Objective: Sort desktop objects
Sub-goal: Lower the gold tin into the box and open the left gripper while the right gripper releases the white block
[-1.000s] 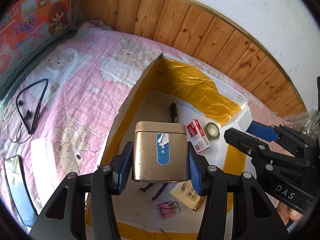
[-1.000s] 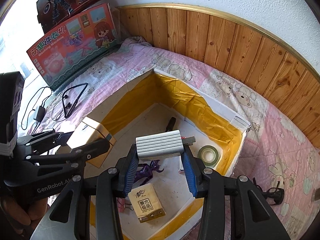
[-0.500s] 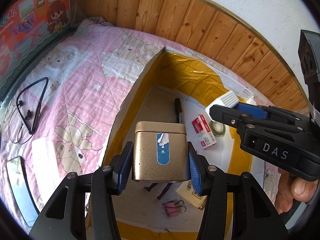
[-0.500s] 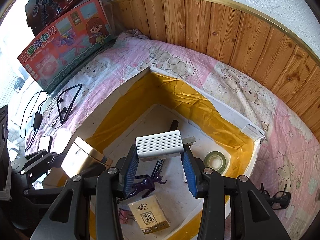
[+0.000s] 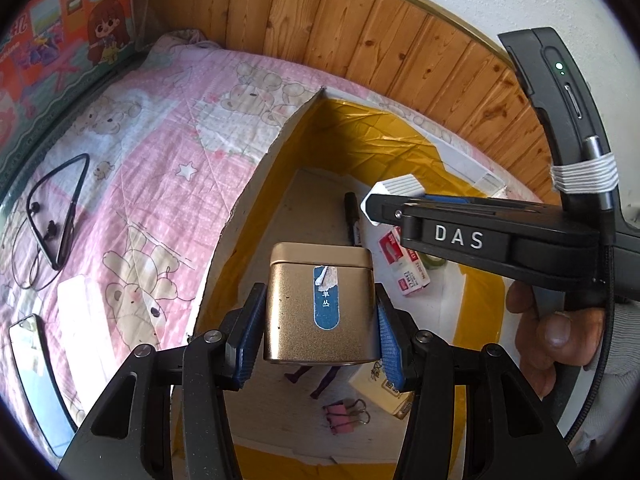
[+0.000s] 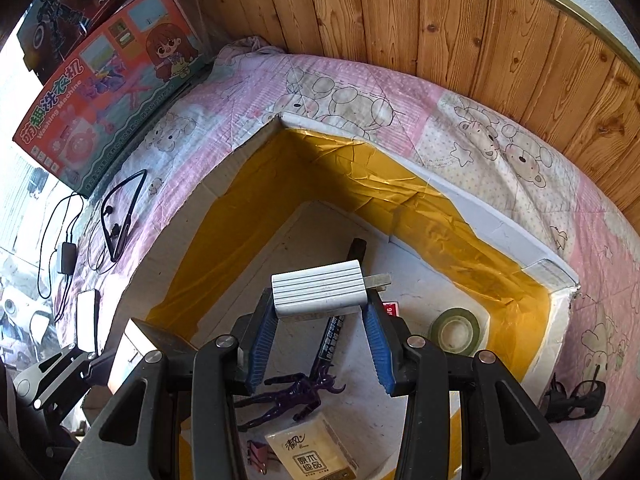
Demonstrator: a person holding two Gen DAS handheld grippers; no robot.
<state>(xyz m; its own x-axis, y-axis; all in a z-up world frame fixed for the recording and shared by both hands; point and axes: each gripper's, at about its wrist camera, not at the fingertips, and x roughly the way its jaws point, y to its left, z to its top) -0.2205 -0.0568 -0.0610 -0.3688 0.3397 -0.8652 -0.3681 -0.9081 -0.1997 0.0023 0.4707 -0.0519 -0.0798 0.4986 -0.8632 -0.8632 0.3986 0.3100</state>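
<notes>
Both hands loaded over the box.
L view: my left gripper (image 5: 320, 332) has its fingers clamped on the gold tin (image 5: 320, 300), foam box (image 5: 256, 184) below/ahead. R view: my right gripper (image 6: 320, 344) fingers pinch the white ribbed block (image 6: 318, 294), marker (image 6: 331, 338) and tape roll (image 6: 455, 330) beneath.

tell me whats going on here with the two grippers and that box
A person is sorting small items into a white box lined with yellow tape, on a pink bedspread. The left gripper holds a gold tin over the box. The right gripper holds a white ribbed block above it. A marker, tape roll, tissue pack and purple figure lie inside.
</notes>
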